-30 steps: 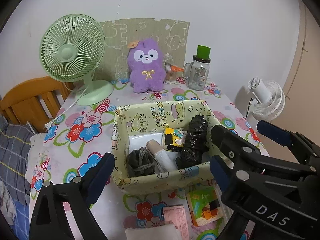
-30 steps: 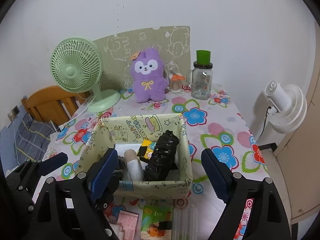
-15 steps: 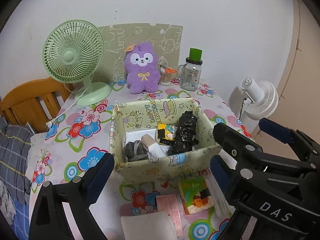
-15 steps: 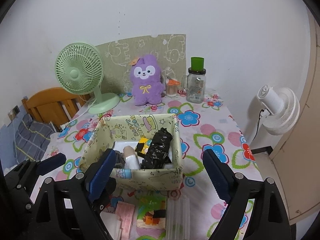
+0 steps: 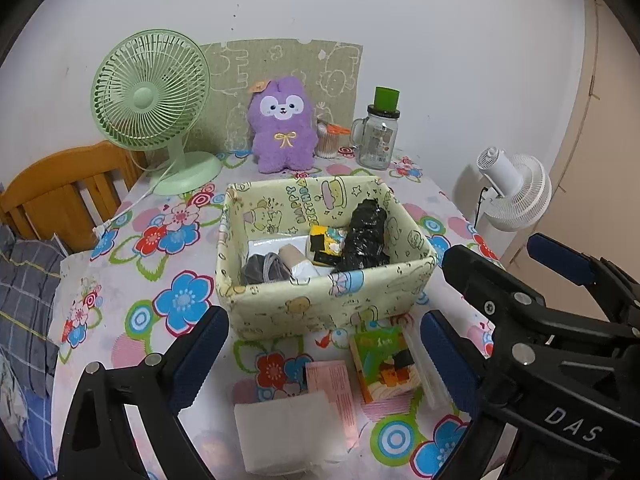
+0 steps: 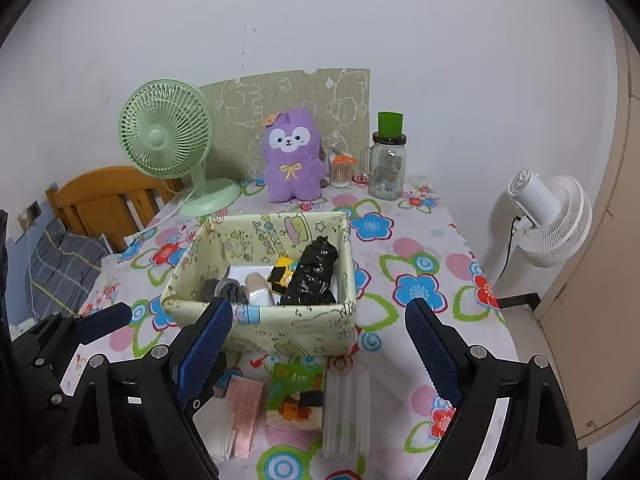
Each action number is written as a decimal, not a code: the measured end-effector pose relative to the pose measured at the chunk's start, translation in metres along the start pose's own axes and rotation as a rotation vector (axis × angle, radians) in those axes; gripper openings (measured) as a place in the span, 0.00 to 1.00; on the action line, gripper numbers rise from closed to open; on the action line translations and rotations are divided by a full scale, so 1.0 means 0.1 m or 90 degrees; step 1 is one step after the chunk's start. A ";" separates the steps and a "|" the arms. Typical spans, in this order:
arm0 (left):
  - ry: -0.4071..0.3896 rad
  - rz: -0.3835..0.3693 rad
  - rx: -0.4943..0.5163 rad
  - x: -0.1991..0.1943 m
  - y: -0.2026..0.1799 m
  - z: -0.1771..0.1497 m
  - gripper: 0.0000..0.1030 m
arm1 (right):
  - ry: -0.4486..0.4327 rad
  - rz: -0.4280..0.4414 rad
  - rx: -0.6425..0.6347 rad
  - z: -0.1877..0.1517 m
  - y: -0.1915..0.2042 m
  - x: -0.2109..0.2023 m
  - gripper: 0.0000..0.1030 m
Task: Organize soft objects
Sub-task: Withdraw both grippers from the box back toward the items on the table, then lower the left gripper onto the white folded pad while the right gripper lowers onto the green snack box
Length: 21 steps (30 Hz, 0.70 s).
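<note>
box (image 5: 320, 304): pale yellow cartoon-print fabric bin, centre of left wrist frame, sits on the surface (image 5: 168, 248); long axis runs left-right across the frame, open top faces up.
box contents: black plastic bundle (image 5: 366, 236) at right side, long axis runs front to back, narrow end points to the far wall of the box; yellow-black packet (image 5: 326, 240) just left of it, touching; beige roll (image 5: 294, 258) centre, tilted toward lower right; grey cloth wad (image 5: 264, 268) at lower left corner; white flat item (image 5: 268, 246) under them.
plush (image 5: 282, 124): purple, upright, faces the camera, upper centre of frame, behind the box, well apart from it.
loose items near edge: white folded pad (image 5: 288, 432) bottom centre; pink packet (image 5: 334, 388) just right of it, long axis front to back; green-orange packet (image 5: 384, 364) beside that, just in front of the box; clear ribbed pack (image 6: 346, 412) right of it in right wrist frame.
left hand-held gripper (image 5: 324, 356): released, jaws wide apart, holds nothing; low in frame, hovers over the loose items, points at the box.
right hand-held gripper (image 6: 318, 340): released, jaws wide, holds nothing; lower frame, points at box front wall; seen at right edge of left wrist frame, beside the left one.
background: green fan (image 5: 152, 92) upper left; glass jar (image 5: 380, 136) with green cap upper centre-right; white fan (image 5: 516, 192) right, off the surface.
</note>
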<state>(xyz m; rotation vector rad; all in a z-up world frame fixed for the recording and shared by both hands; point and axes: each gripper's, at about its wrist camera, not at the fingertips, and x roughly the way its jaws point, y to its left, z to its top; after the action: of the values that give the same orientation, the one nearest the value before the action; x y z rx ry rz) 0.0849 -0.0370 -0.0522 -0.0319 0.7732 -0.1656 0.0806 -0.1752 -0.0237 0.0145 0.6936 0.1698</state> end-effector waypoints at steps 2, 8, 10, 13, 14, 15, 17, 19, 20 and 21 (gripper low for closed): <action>0.000 -0.001 0.002 -0.01 -0.01 -0.03 0.95 | 0.000 -0.002 -0.002 -0.04 -0.01 -0.02 0.88; -0.005 0.001 0.006 -0.01 -0.05 -0.12 0.95 | 0.005 -0.001 -0.005 -0.14 -0.03 -0.04 0.88; -0.005 0.000 0.006 -0.01 -0.07 -0.15 0.95 | 0.009 0.001 -0.005 -0.18 -0.04 -0.04 0.88; -0.004 -0.008 0.009 0.02 -0.09 -0.22 0.95 | 0.014 0.002 -0.002 -0.25 -0.07 -0.02 0.87; -0.002 -0.007 0.009 0.02 -0.11 -0.24 0.95 | 0.012 0.003 0.002 -0.28 -0.09 -0.02 0.87; -0.001 -0.005 0.011 0.03 -0.12 -0.26 0.95 | 0.011 0.004 0.005 -0.30 -0.10 -0.02 0.87; 0.001 -0.003 0.018 0.05 -0.15 -0.30 0.95 | 0.015 0.006 0.007 -0.34 -0.12 0.01 0.88; 0.003 -0.003 0.020 0.07 -0.17 -0.35 0.95 | 0.020 0.005 0.006 -0.39 -0.14 0.03 0.87; 0.005 -0.004 0.020 0.09 -0.19 -0.37 0.95 | 0.023 0.004 0.006 -0.41 -0.15 0.05 0.87; 0.007 -0.004 0.020 0.11 -0.20 -0.39 0.95 | 0.025 0.005 0.005 -0.43 -0.16 0.07 0.87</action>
<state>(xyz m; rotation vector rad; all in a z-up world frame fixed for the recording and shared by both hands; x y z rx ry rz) 0.0626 -0.0575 -0.0856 -0.0029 0.7808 -0.1837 0.0608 -0.1917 -0.0624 0.0219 0.7335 0.1745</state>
